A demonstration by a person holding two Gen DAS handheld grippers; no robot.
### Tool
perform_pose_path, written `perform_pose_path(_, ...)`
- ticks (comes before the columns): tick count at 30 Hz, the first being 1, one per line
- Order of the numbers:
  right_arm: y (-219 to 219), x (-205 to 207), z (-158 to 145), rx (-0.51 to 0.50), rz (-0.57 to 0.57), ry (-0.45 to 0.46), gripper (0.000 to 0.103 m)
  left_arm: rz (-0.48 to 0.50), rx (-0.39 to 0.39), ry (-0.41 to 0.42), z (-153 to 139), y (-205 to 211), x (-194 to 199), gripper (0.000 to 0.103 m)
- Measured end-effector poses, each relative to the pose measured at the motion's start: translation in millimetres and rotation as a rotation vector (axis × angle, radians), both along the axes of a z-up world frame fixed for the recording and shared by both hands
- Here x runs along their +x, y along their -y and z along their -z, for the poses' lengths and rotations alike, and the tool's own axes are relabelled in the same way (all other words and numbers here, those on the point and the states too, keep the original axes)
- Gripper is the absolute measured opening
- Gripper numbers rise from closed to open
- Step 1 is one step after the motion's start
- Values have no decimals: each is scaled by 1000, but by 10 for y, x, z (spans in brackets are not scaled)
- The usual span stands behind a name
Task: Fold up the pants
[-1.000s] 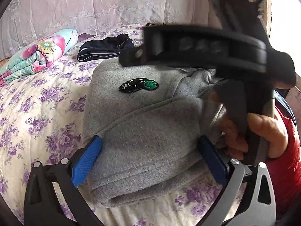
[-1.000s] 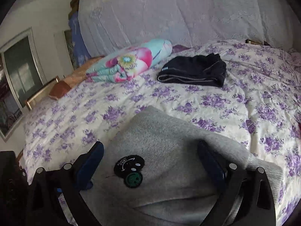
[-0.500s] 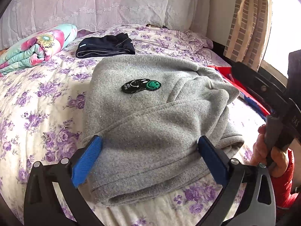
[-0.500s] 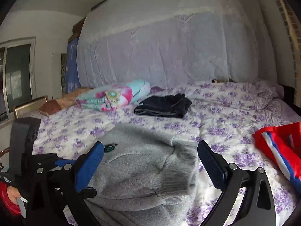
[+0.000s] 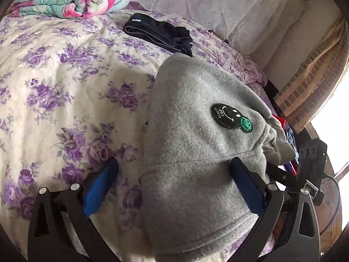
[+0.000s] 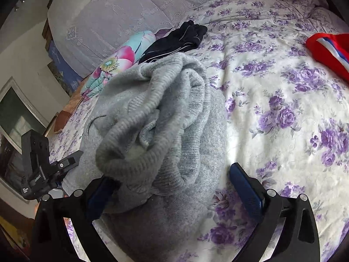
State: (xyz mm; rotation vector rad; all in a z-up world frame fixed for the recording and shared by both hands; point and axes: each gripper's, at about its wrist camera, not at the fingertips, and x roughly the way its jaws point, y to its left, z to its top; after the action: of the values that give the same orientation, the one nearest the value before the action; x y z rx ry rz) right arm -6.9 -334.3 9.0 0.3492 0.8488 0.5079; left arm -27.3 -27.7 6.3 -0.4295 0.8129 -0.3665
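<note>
The bed [image 5: 54,83] fills both views, covered by a cream sheet printed with purple flowers. At its head stands a pale lace-covered headboard [image 6: 122,11].

The grey pants [image 5: 196,152] lie folded into a thick bundle on the sheet. In the left wrist view they run from the centre down to 5 o'clock; in the right wrist view they sit at the centre and run to 6 o'clock, with the ribbed cuffs [image 6: 157,113] bunched on top. A black smiley patch [image 5: 226,115] with a small green face beside it sits on the upper fabric, toward 3 o'clock in the left view.

A rolled flowered blanket [image 5: 72,0] lies at 11 o'clock in the left view. Folded dark clothes [image 5: 159,35] lie near 12 o'clock, just beyond the pants. A red garment [image 6: 327,50] with white and blue stripes lies at 2 o'clock in the right view, well apart from the pants.

The left gripper [image 5: 174,187] is spread wide: its right finger rests against the grey fabric, its left finger [image 5: 100,190] sits over bare sheet. The right gripper [image 6: 172,187] is also spread, its left finger tucked under a hanging cuff fold and its right finger [image 6: 246,187] over the sheet beside the bundle. Neither is pinching the cloth.
</note>
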Motion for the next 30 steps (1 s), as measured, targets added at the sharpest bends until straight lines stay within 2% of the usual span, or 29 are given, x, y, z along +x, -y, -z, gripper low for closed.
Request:
perform_pose_path(3,-40,-27,-20,-10,0,5,100,4,-38,-4,28,-35,6,99)
perform_pose_path(11,-76,-14,-13,-16,4,-6,100,-37,1,-8,7,16,-42,99)
perform_pose_path(16,-41,38,-1,7,-11,-15,100,50,8,-33,-11,14,11,99)
perform_pose_path(19,-58,41,-19,0,-13,5,100,77,23,-13,-37,73,0,98)
perform_pose_path(20,-80,32,-38,-11,-22,24,100,90,44,5,-69,124,-10,96)
perform_pose_path(21,-131,-5,-82,-34,-35,58,92,108,66,28,-109,181,-25,87)
perform_pose_path(23,-267,-127,-188,-131,-33,144,82,105,128,60,-181,266,-55,84)
perform_pose_path(25,-341,-213,-278,-183,-30,206,74,106,141,65,-205,275,-44,79)
perform_pose_path(27,-342,-245,-404,-180,-39,247,67,101,126,62,-258,225,-30,71)
perform_pose_path(28,-343,-227,-490,-175,-49,258,66,105,131,73,-318,212,-22,59)
perform_pose_path(30,-368,-116,-684,-180,-57,281,66,128,171,117,-507,238,25,57)
